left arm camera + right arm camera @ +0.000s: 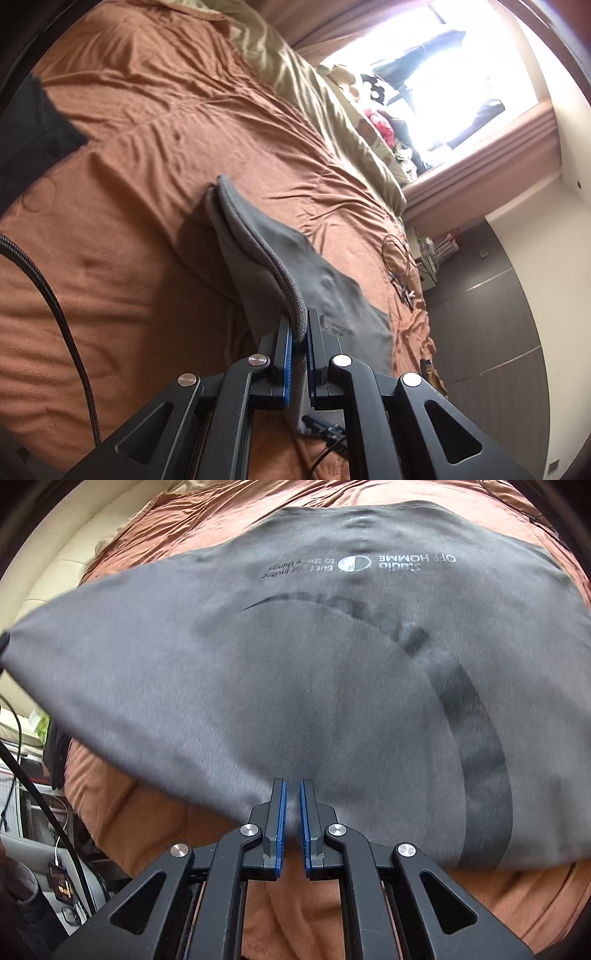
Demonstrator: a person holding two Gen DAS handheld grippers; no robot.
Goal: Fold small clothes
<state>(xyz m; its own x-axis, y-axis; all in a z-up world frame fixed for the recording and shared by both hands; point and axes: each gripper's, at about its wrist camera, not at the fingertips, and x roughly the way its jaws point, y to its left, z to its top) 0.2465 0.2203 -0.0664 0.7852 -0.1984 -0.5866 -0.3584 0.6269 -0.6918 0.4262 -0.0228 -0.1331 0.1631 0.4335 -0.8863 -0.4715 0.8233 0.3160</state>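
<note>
A grey T-shirt (295,672) with white print lies spread over a brown bed cover (332,904), its near edge lifted. My right gripper (292,805) is shut on that near hem. In the left wrist view the same grey T-shirt (280,266) rises from the bed as a folded edge. My left gripper (300,328) is shut on its hem and holds it above the brown bed cover (147,166). The far left corner of the shirt in the right wrist view is pulled taut to the frame's edge.
An olive blanket (314,96) lies along the bed's far side under a bright window (461,74). Thin cables (399,258) lie on the cover near the bed's edge. A black cloth (33,122) sits at the left. Cables and a phone (59,878) hang beside the bed.
</note>
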